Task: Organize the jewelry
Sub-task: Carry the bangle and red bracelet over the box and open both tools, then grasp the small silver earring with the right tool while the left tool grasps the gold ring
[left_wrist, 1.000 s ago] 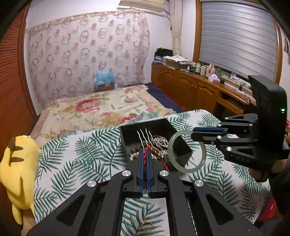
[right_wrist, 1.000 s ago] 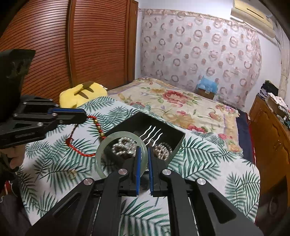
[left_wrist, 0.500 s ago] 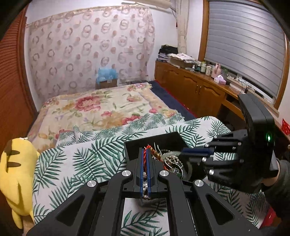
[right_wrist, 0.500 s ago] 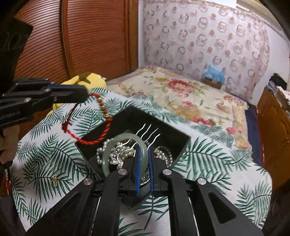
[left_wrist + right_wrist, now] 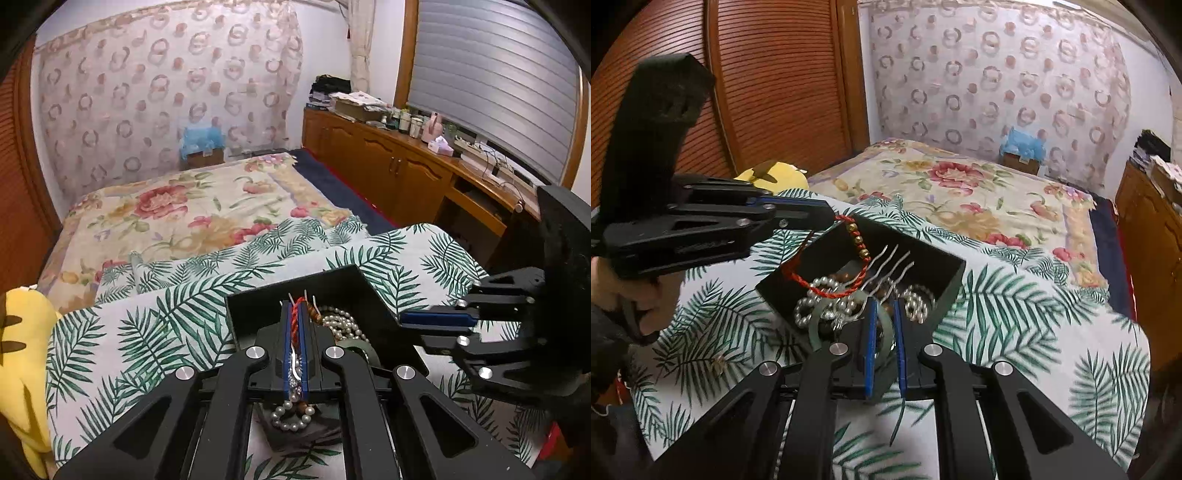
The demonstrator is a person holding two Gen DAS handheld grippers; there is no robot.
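Note:
A black jewelry box (image 5: 332, 284) (image 5: 945, 266) sits on the palm-leaf cloth. It holds pearl strands (image 5: 812, 295) (image 5: 343, 325) and a silver hair fork (image 5: 890, 262). My left gripper (image 5: 294, 314) (image 5: 827, 218) is shut on a red cord bracelet (image 5: 294, 321) with gold beads (image 5: 857, 240), which hangs over the box. My right gripper (image 5: 884, 314) (image 5: 402, 319) has its jaws parted around a pale green jade bangle (image 5: 882, 332), low in the box's near side. The bangle shows a little in the left wrist view (image 5: 354, 345).
A small ring (image 5: 720, 360) lies on the cloth left of the box. A yellow plush toy (image 5: 22, 354) (image 5: 775, 175) sits at the cloth's left edge. A floral bed (image 5: 184, 210) lies beyond. A wooden cabinet (image 5: 388, 166) runs along the right wall.
Both grippers have come down over the box. The red bracelet now hangs into it. The right jaws have parted around the bangle, which has sunk lower among the pearls.

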